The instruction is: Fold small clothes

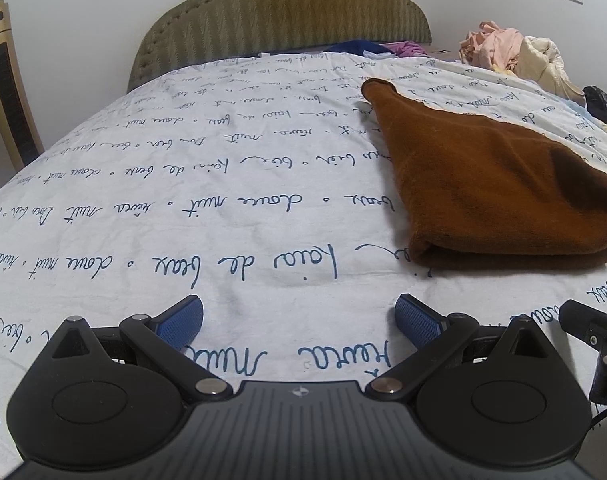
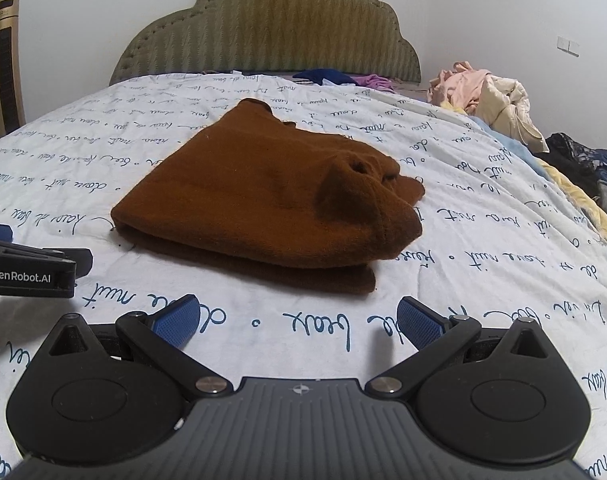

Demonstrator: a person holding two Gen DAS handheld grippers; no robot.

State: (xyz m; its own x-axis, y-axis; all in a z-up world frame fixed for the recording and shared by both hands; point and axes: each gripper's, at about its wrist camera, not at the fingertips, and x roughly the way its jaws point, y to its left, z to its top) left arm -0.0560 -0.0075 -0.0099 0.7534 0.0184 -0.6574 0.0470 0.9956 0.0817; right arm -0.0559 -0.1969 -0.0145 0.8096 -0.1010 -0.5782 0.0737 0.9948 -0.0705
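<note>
A brown knit garment (image 1: 483, 184) lies folded in layers on the white bedsheet with blue script (image 1: 183, 184). In the right wrist view the brown garment (image 2: 255, 200) sits straight ahead, with a bunched cuff at its right end. My left gripper (image 1: 299, 320) is open and empty, low over the sheet, to the left of and nearer than the garment. My right gripper (image 2: 297, 322) is open and empty, just short of the garment's near folded edge. The left gripper's body (image 2: 27, 268) shows at the left edge of the right wrist view.
A padded olive headboard (image 2: 263, 36) stands at the far end of the bed. A pile of pink and cream clothes (image 2: 487, 92) and dark garments (image 2: 579, 160) lie along the right side. Blue and purple clothes (image 2: 343, 77) lie by the headboard. A gold tower appliance (image 2: 5, 60) stands at left.
</note>
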